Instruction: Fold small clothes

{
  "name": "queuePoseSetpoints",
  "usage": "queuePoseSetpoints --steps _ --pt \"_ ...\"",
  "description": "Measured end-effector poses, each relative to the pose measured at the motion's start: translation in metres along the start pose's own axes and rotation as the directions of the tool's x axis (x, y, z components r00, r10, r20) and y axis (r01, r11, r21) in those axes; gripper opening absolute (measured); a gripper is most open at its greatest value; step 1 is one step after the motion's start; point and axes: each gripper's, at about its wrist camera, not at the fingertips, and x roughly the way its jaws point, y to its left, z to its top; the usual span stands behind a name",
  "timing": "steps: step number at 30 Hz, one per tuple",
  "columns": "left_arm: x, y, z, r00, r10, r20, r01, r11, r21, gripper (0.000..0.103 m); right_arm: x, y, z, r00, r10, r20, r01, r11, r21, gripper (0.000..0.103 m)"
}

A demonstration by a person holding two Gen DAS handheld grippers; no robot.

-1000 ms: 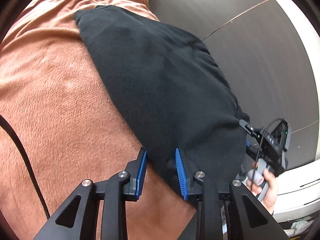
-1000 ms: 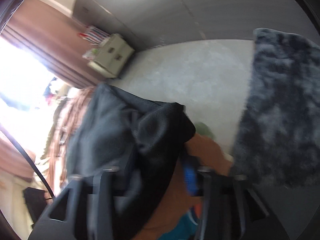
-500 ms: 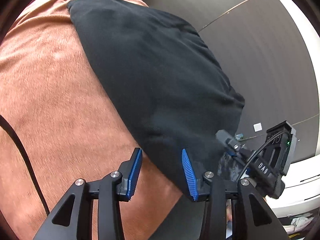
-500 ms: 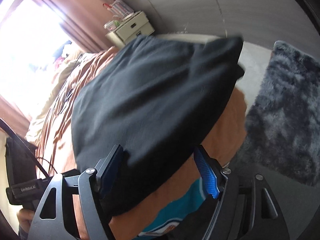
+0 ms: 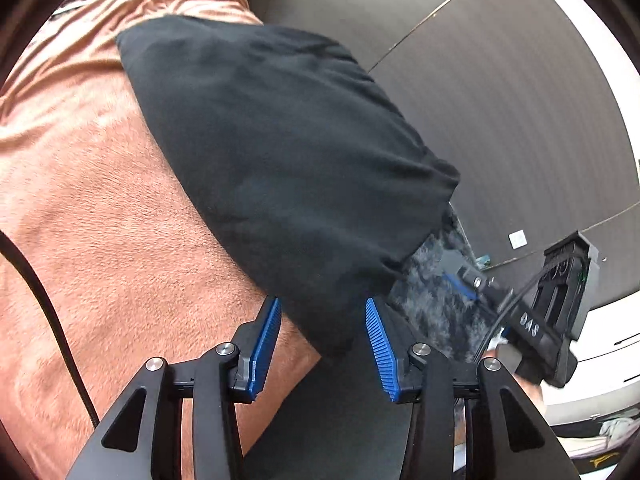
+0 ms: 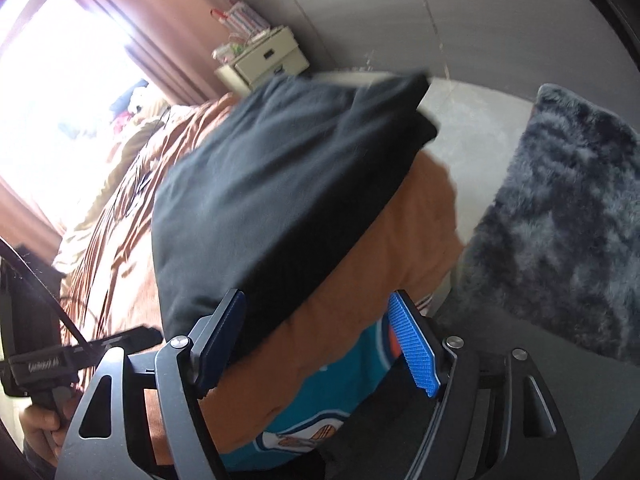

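Observation:
A black garment (image 5: 280, 152) lies folded and flat on the orange-brown blanket (image 5: 88, 208), at the bed's edge. My left gripper (image 5: 324, 332) is open; the garment's near corner reaches in between the blue pads (image 5: 266, 340) without being pressed. In the right wrist view the same black garment (image 6: 280, 184) rests on the orange blanket (image 6: 380, 260). My right gripper (image 6: 320, 340) stands open and wide around its near edge, gripping nothing. The right gripper (image 5: 464, 280) also shows at the right of the left wrist view, clear of the cloth.
A teal printed garment (image 6: 320, 396) shows below the orange cloth. A grey shaggy rug (image 6: 560, 220) covers the floor beside the bed. A cream nightstand (image 6: 268, 60) stands at the far end. A black cable (image 5: 52, 320) crosses the blanket. A hand (image 6: 36, 428) holds the left gripper.
Both grippers have opened wider and drawn back from the black garment. The bunched cloth seen in the right jaws a second ago now lies spread flat on the blanket.

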Motion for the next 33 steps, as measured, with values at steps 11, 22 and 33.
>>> queuePoseSetpoints --steps 11,22,33 --pt "-0.038 0.008 -0.007 0.992 0.08 0.097 -0.082 0.997 0.012 0.056 0.024 -0.014 0.049 0.997 -0.039 0.064 0.041 0.999 -0.025 0.072" --pt "-0.03 0.034 0.006 0.988 0.105 0.116 -0.106 0.994 0.0 0.067 0.07 -0.034 0.061 0.976 -0.203 0.073 0.199 0.978 0.055 0.072" --pt "-0.032 0.048 0.002 0.985 0.113 0.131 -0.11 0.994 -0.028 0.067 0.088 -0.045 0.071 0.976 -0.215 0.036 0.211 0.974 0.079 0.072"
